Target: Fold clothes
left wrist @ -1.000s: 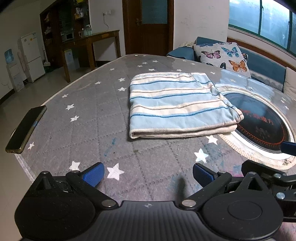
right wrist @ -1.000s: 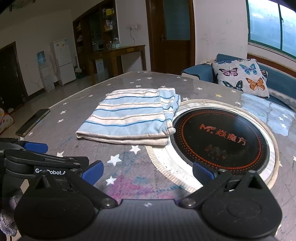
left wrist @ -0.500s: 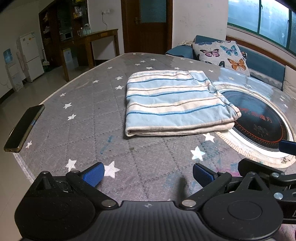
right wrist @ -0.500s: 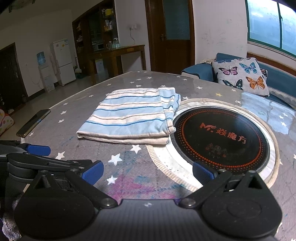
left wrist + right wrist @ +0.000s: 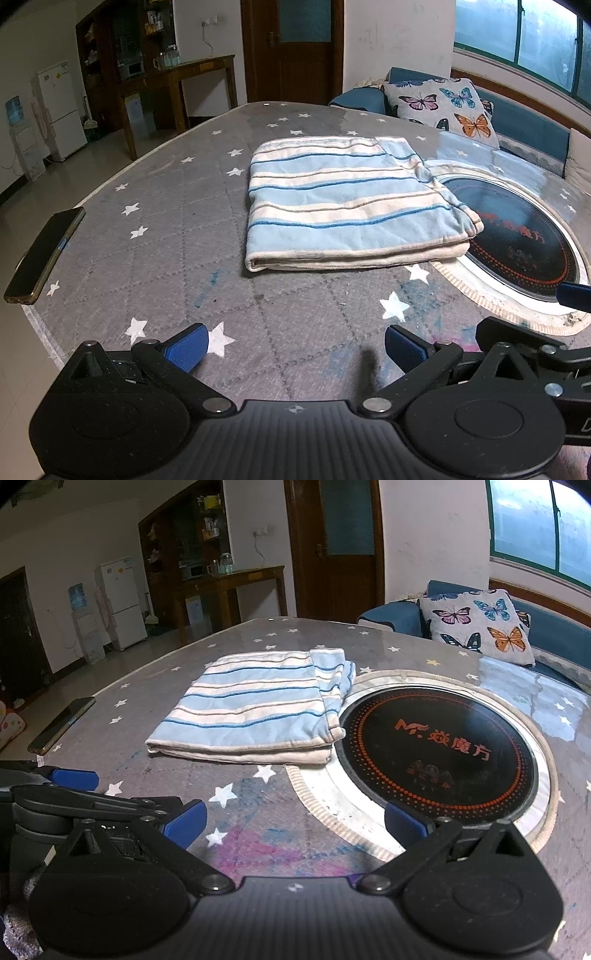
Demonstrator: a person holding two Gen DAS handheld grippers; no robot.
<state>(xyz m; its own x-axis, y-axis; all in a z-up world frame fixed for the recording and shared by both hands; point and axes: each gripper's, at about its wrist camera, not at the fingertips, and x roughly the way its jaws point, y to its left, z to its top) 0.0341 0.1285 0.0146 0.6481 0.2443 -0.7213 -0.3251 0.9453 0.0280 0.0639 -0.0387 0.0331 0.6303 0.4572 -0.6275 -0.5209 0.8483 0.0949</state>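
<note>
The round black glass cooktop [image 5: 439, 746] set into the table carries an orange logo reading "M" followed by Chinese characters; in the right wrist view it fills the centre right of the frame. The folded light-blue and cream striped cloth [image 5: 351, 206] lies flat on the grey star-printed table cover [image 5: 177, 229], its right edge overlapping the cooktop's rim. In the left wrist view, its long axis and stripes run left to right across the middle of the frame, the folded edge toward the camera. A dark slim phone [image 5: 44, 254] rests at the table's left edge. The left gripper [image 5: 295, 347] is spread wide with nothing between its blue pads, and so is the right gripper [image 5: 295, 825]. Compared with a second ago, the cloth sits slightly higher in the left view, its shape unchanged.
</note>
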